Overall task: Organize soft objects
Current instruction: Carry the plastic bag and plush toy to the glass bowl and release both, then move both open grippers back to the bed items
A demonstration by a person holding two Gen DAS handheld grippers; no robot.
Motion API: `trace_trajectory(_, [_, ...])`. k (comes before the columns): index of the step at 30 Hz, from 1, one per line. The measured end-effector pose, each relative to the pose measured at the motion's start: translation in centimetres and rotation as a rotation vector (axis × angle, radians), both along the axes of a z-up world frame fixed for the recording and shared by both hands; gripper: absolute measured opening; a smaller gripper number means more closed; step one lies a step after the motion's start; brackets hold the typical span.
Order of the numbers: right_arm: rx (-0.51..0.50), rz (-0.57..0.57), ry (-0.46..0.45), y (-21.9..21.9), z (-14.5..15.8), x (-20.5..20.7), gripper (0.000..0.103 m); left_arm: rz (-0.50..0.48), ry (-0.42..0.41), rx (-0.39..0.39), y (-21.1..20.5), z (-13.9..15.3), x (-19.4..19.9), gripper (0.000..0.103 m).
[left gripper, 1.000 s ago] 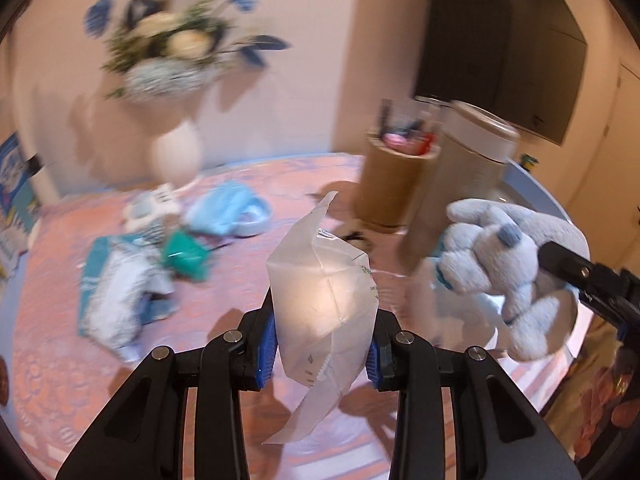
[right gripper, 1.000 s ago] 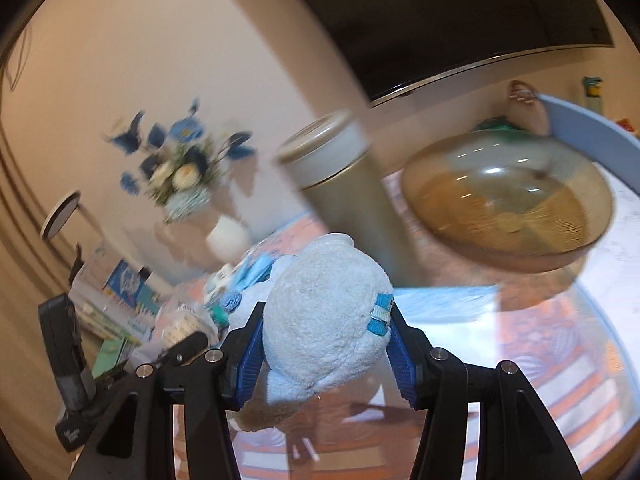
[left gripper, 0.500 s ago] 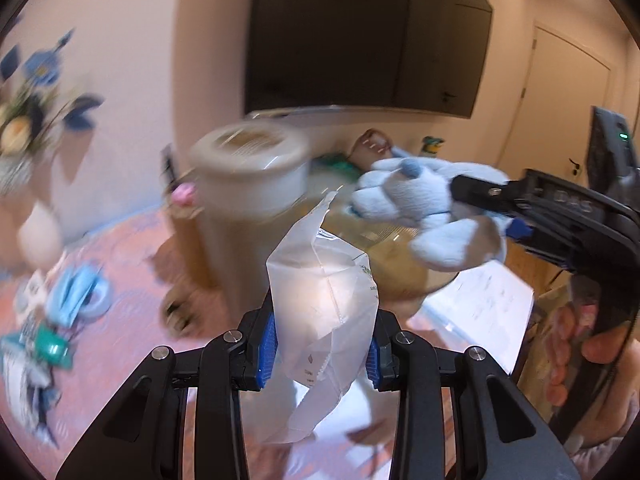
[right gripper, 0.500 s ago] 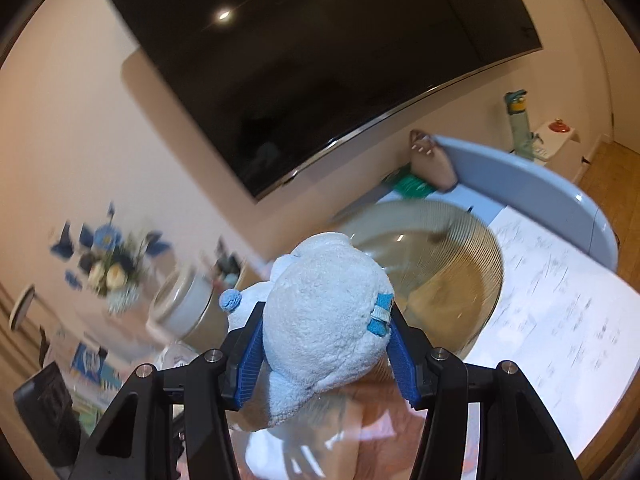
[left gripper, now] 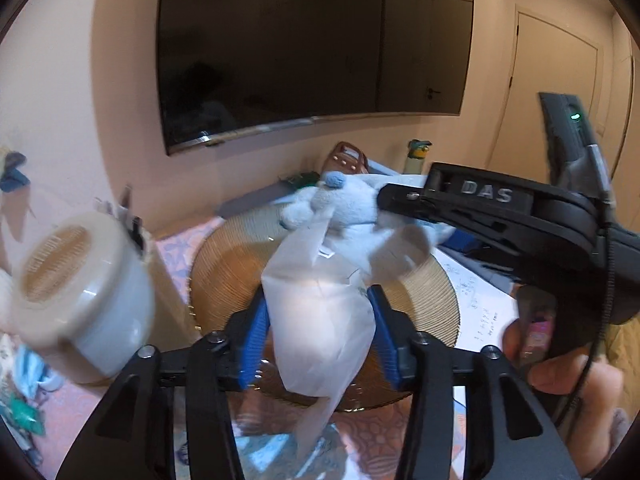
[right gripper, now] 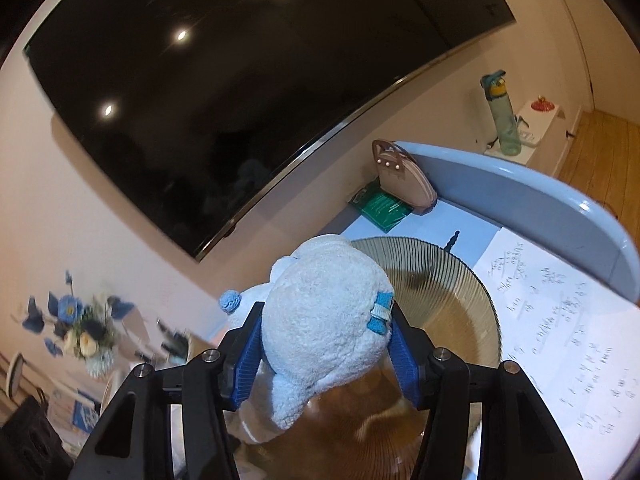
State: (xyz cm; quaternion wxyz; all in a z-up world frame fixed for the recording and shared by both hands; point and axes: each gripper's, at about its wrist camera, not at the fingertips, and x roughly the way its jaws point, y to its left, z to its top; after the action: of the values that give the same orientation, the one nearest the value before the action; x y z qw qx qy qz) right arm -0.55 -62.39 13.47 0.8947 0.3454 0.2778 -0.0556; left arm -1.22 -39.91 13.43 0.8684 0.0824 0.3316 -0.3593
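Note:
My left gripper (left gripper: pixel 318 330) is shut on a white translucent plastic packet (left gripper: pixel 320 320) and holds it above the near rim of a ribbed amber glass bowl (left gripper: pixel 224 280). My right gripper (right gripper: pixel 326 350) is shut on a pale blue plush toy (right gripper: pixel 324 320) and holds it over the same bowl (right gripper: pixel 452 292). In the left wrist view the plush toy (left gripper: pixel 344 204) hangs over the bowl's far side, just beyond the packet, held by the right gripper's black body (left gripper: pixel 500 208).
A cream lidded canister (left gripper: pixel 76 296) stands left of the bowl. A sheet of handwritten paper (right gripper: pixel 560 320) lies to its right. A brown handbag (right gripper: pixel 400 176) and green packet (right gripper: pixel 380 204) sit behind it. A flower vase (right gripper: pixel 88 340) stands far left. A TV (left gripper: pixel 312 48) hangs on the wall.
Both grippers have swung right from the cluttered table area to above the amber bowl, each still holding its object. The plush toy now hangs directly over the bowl.

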Motion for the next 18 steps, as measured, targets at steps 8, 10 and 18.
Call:
trace_trajectory(8, [-0.086, 0.025, 0.125, 0.7, -0.9, 1.1, 0.088, -0.049, 0.073, 0.046, -1.6, -1.7, -0.1, 0.075])
trace_trajectory(10, [-0.105, 0.016, 0.123, 0.9, -0.5, 0.6, 0.088, -0.046, 0.088, 0.035, -1.4, -1.7, -0.1, 0.076])
trace_trajectory(18, [-0.146, 0.024, 0.146, 3.1, 0.2, -1.3, 0.088, -0.042, 0.092, 0.043, 0.8, -1.1, -1.4, 0.076])
